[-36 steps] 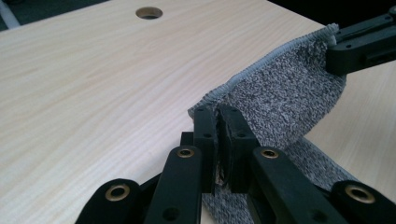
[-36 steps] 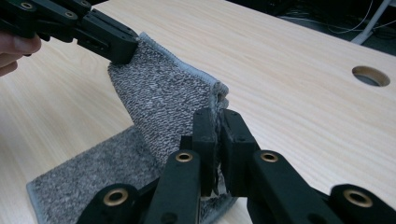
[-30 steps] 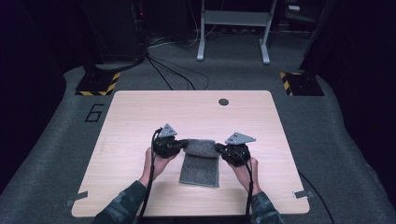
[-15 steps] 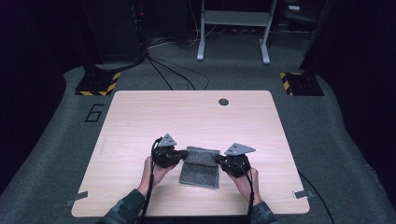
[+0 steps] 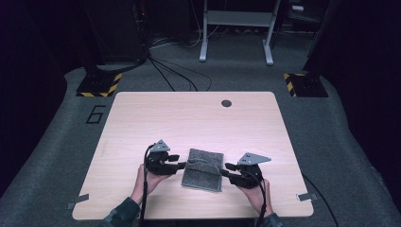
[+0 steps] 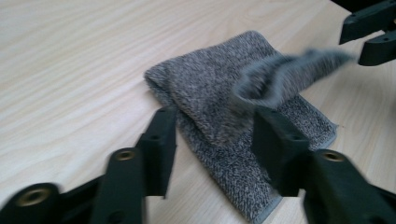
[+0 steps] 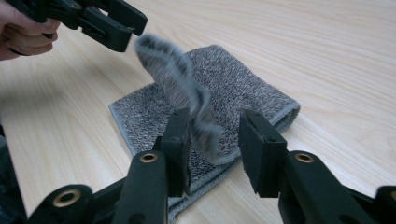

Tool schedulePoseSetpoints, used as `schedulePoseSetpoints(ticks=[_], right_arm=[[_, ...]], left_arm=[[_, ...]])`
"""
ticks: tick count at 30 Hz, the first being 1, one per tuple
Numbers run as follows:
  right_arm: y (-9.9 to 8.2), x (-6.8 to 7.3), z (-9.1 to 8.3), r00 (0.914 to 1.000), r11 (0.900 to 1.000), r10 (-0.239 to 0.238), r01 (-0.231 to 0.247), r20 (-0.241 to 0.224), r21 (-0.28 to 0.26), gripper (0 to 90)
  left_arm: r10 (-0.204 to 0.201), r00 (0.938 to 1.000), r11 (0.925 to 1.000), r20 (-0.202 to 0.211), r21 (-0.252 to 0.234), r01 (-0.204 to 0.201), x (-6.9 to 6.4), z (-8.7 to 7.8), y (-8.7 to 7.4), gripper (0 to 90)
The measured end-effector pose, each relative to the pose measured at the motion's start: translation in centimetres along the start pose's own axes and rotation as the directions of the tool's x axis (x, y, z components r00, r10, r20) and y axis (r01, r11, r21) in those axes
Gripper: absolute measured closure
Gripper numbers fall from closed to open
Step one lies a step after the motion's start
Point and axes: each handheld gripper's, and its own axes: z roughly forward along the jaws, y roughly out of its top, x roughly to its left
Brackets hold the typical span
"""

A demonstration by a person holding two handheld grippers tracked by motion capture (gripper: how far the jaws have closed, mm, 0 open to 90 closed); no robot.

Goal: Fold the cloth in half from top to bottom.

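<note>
The folded grey towel (image 5: 203, 169) lies on the counter (image 5: 189, 118) between both; the left hand-held gripper (image 5: 182, 165) and right hand-held gripper (image 5: 226, 170) have just been opening, jaws apart, a loose blurred edge between them.

Both forearms came in from the near edge of the counter, sleeves just showing, each hand wrapped around its tool. The left gripper (image 5: 181, 165) pointed inward to the right, held low and roughly level; its jaws had just been opening and stood apart, the fingers (image 6: 159, 144) pressing on nothing. The right gripper (image 5: 226, 169) faced it from the other side, pointing left, its jaws likewise just opened, with a clear gap between the fingers (image 7: 261, 149).
</note>
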Motion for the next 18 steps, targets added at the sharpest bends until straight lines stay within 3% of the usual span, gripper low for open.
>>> schedulePoseSetpoints(ticks=[3,8,10,14,18], right_arm=[[0.0,-0.4,-0.7,0.9998,0.9993,0.021,-0.021,-0.004,-0.032,58.7],[0.5,-0.6,-0.3,0.9974,0.9983,0.053,-0.052,0.048,-0.028,49.0],[0.6,-0.5,0.4,0.9947,0.9972,0.075,-0.075,0.07,-0.007,42.0],[0.1,0.3,2.3,0.9901,0.991,0.095,-0.104,0.103,0.084,32.3],[-0.7,1.1,3.8,0.9907,0.9828,0.061,-0.081,0.122,0.166,27.5]], left_arm=[[-0.023,0.9995,0.9993,-0.021,-0.029,0.023,0.4,-0.7,0.4,40.7],[-0.015,0.9992,0.9999,-0.037,0.007,0.015,0.4,0.6,1.1,33.3],[0.006,0.999,0.9993,-0.043,0.037,-0.004,0.0,1.5,1.0,31.5],[0.054,0.9964,0.9928,-0.065,0.11,-0.047,-0.9,3.2,0.3,27.3],[0.099,0.9906,0.9816,-0.094,0.173,-0.082,-1.4,3.8,-0.7,25.6]])
